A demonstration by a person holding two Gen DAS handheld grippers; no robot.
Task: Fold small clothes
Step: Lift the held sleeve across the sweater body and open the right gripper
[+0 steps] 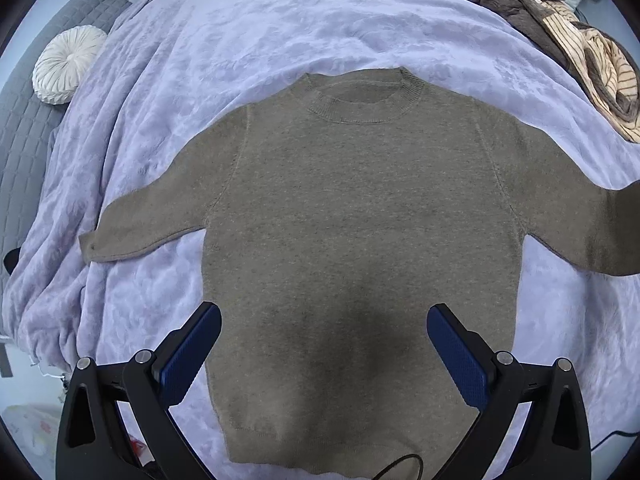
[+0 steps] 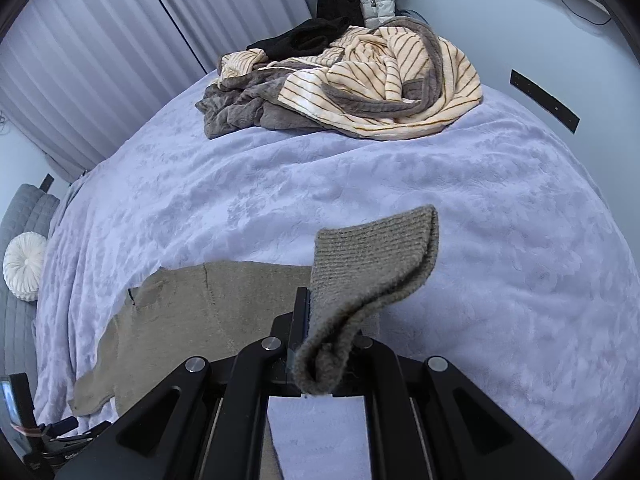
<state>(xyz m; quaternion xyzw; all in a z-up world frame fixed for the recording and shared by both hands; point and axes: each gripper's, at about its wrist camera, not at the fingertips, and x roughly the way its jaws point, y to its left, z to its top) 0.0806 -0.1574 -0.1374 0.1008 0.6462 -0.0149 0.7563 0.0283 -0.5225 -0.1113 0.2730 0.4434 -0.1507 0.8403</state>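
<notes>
A small olive-grey knit sweater (image 1: 352,216) lies face up and spread flat on the lilac blanket (image 1: 248,28) that covers the bed, neck away from the left wrist camera, hem toward it, one sleeve (image 1: 136,228) stretched out flat to the left of that view; the other sleeve runs off toward the right edge, and in the right wrist view its ribbed cuff (image 2: 372,264) stands up out of the right gripper (image 2: 320,344), whose jaws are pinched tight on the knit, the fabric bunched between them and the cuff curling free above; the left gripper (image 1: 324,344) hangs over the lower body of the sweater with its blue pads (image 1: 192,360) spread wide and nothing between them, its shadow dark on the cloth below; so the step in hand looks like the first fold, the right sleeve taken up to be laid across the chest; the next move, as I judge it, calls for carrying that cuff inward over the body so the sleeve folds at the shoulder seam, keeping it low enough that the body is not dragged or rucked, then letting go once it lies flat; the left gripper seems placed to pin the body or to take the far sleeve in turn; a heap of striped and brown blankets (image 2: 352,84) sits well apart at the far end, and a round white cushion (image 1: 68,64) lies off the blanket's side, neither in the way.
</notes>
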